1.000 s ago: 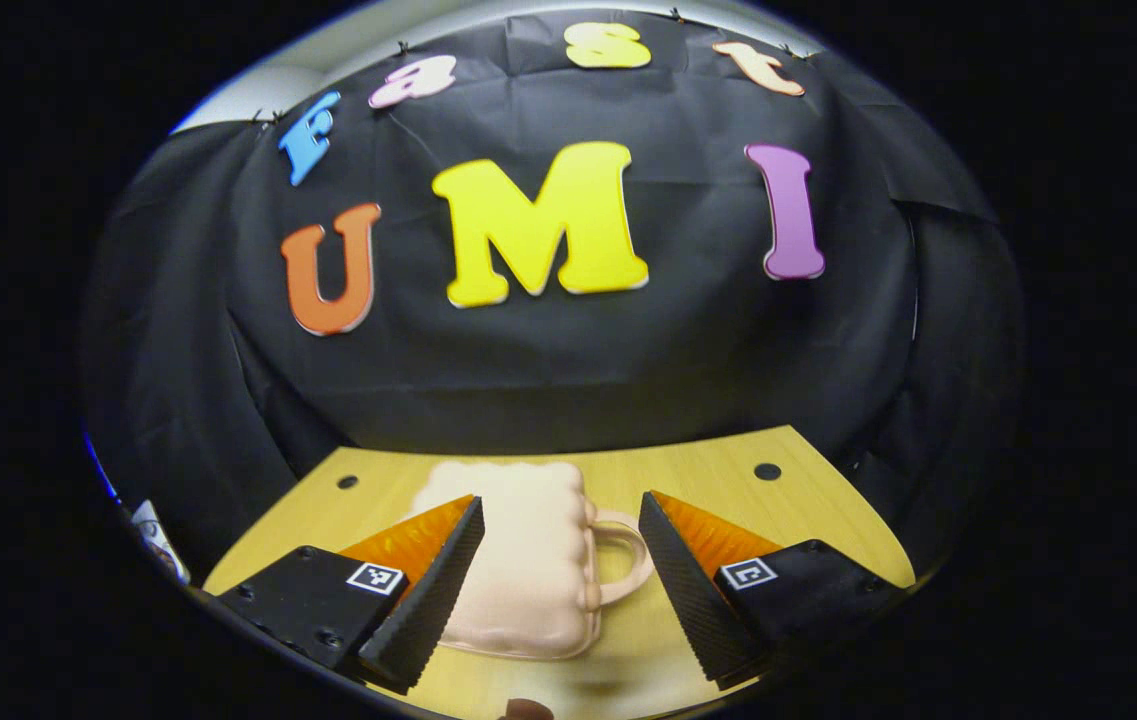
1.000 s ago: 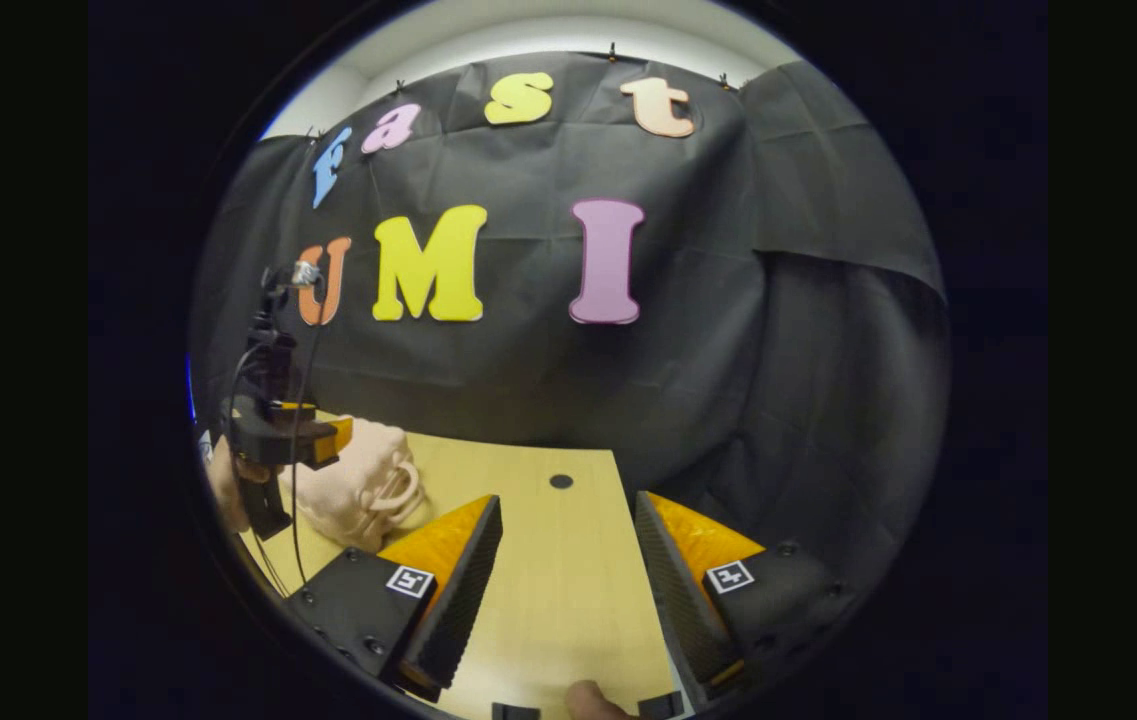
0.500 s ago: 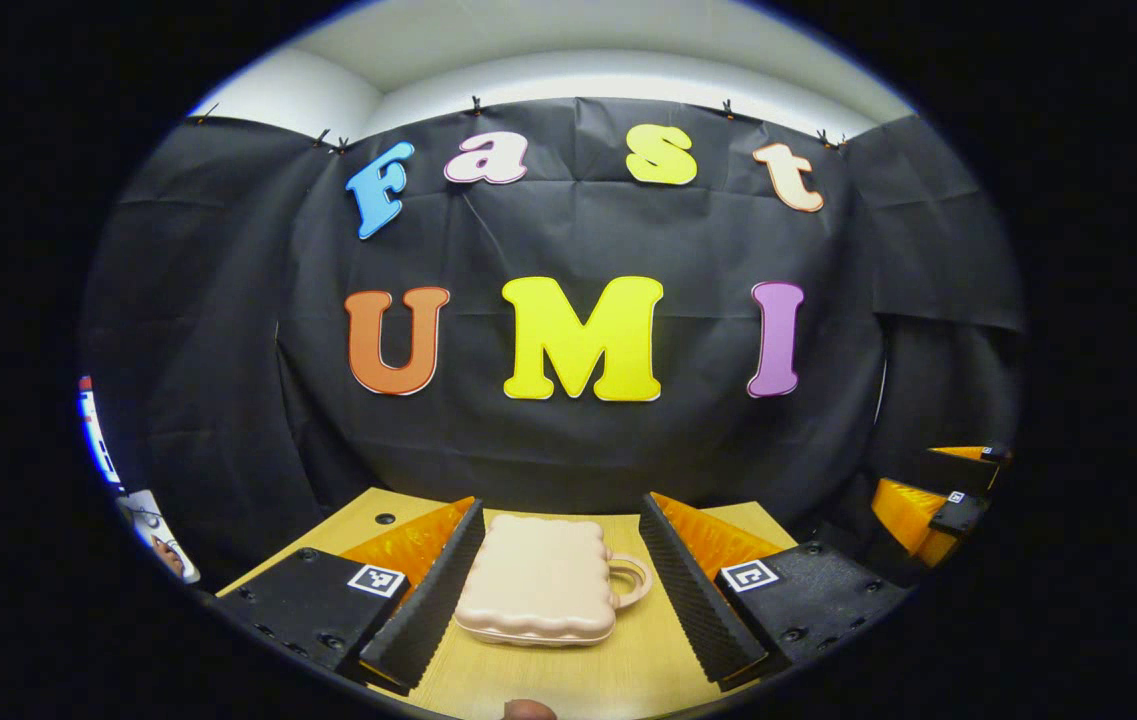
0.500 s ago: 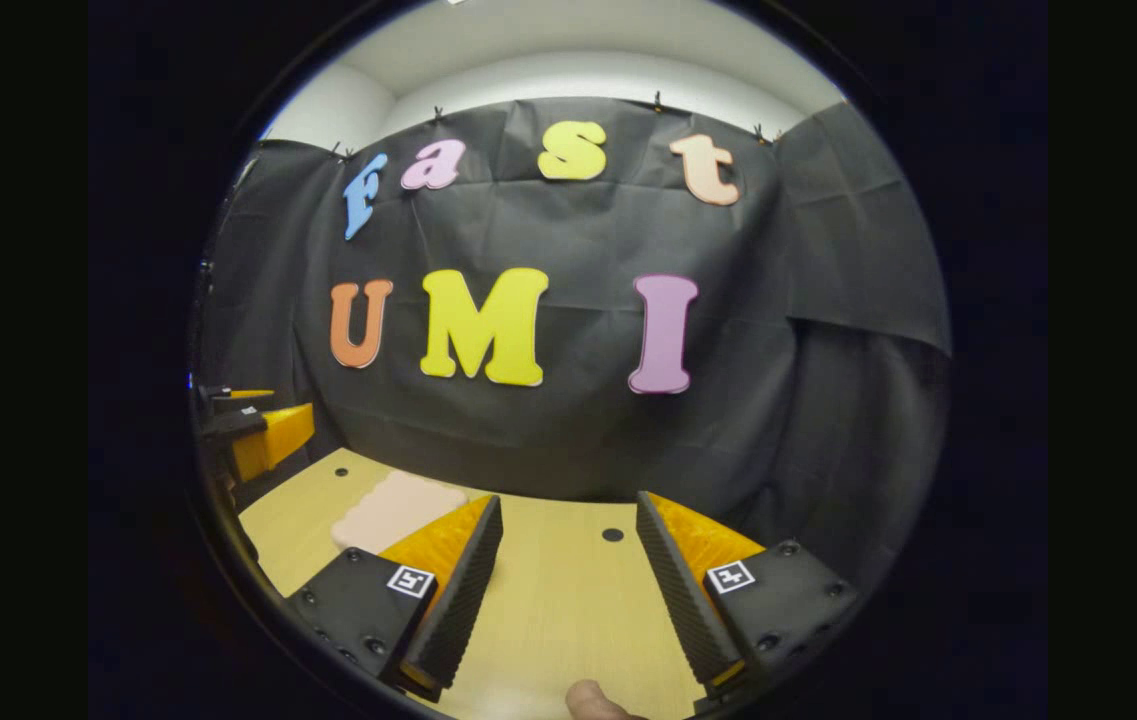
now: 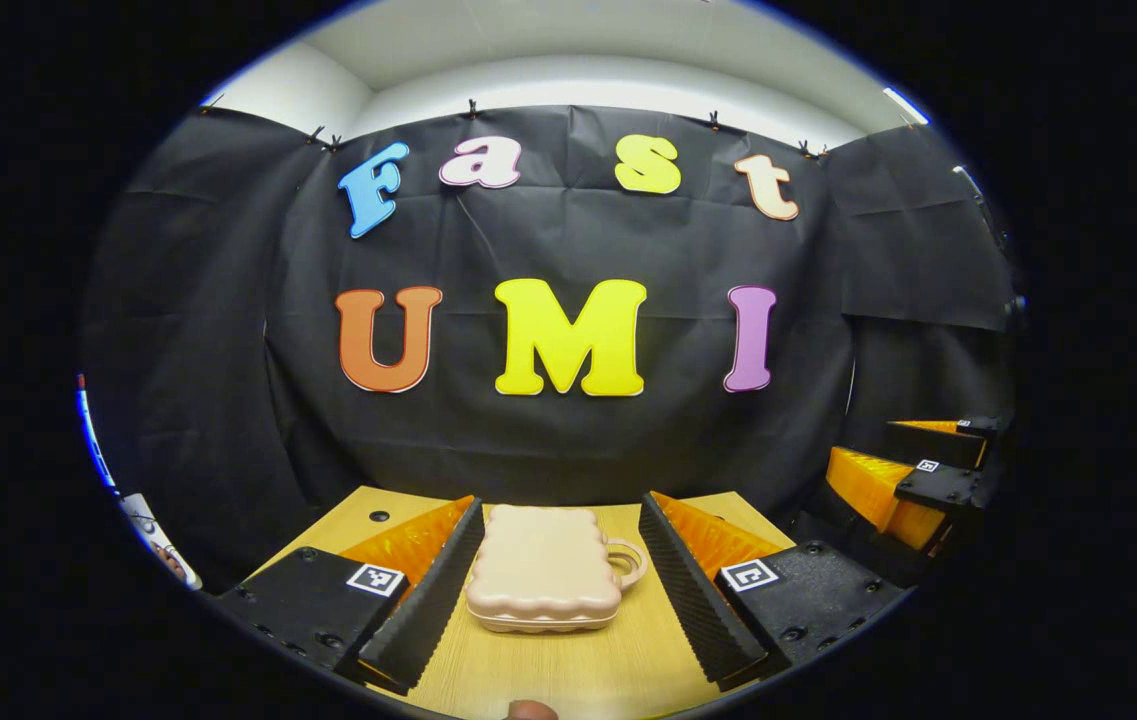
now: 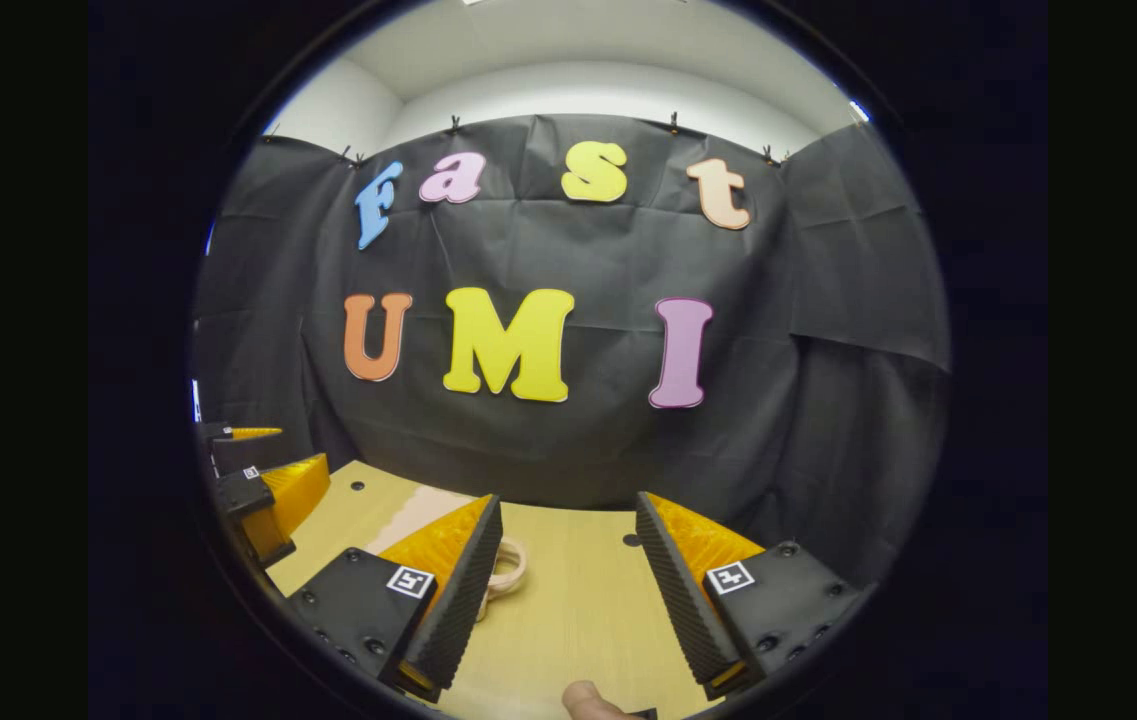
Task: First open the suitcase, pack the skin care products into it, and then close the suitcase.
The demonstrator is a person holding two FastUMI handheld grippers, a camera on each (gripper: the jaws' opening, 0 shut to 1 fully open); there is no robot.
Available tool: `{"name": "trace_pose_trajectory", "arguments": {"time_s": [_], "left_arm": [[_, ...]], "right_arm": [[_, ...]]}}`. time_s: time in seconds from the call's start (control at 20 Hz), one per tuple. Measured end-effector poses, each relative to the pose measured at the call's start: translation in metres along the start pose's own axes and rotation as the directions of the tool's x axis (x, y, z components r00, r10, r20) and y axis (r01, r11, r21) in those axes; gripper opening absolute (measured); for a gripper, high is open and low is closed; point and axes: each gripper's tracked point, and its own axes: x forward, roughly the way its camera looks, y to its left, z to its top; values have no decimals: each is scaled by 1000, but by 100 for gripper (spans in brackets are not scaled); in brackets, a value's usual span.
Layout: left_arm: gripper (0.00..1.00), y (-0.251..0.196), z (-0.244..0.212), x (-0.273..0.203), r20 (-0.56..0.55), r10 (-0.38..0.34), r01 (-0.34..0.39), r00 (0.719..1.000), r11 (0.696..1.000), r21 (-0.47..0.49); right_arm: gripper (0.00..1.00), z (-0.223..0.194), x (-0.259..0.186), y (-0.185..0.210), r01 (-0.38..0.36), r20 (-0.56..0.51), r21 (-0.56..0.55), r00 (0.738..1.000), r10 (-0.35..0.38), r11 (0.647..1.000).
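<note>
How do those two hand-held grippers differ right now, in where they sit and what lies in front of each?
The left hand-held gripper has the closed suitcase lying between its fingers, untouched; the right hand-held gripper has bare table between its fingers. In the right gripper view the suitcase handle peeks past the right gripper's finger, off to one side, whereas the left gripper faces the case squarely. Both are open, low over the table, holding nothing.

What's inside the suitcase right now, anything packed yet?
Cannot tell. The suitcase lies flat on the table with its lid shut, handle to the side, so the inside is covered. Only its scalloped top shell shows.
</note>
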Motion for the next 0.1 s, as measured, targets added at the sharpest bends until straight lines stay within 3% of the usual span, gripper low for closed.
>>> {"name": "trace_pose_trajectory", "arguments": {"time_s": [0.1], "left_arm": [[99, 5, 0, 0, -2, -5, 5, 1000, 1000, -14]], "right_arm": [[80, 4, 1, 4, 6, 3, -13, 1000, -6, 1000]]}}
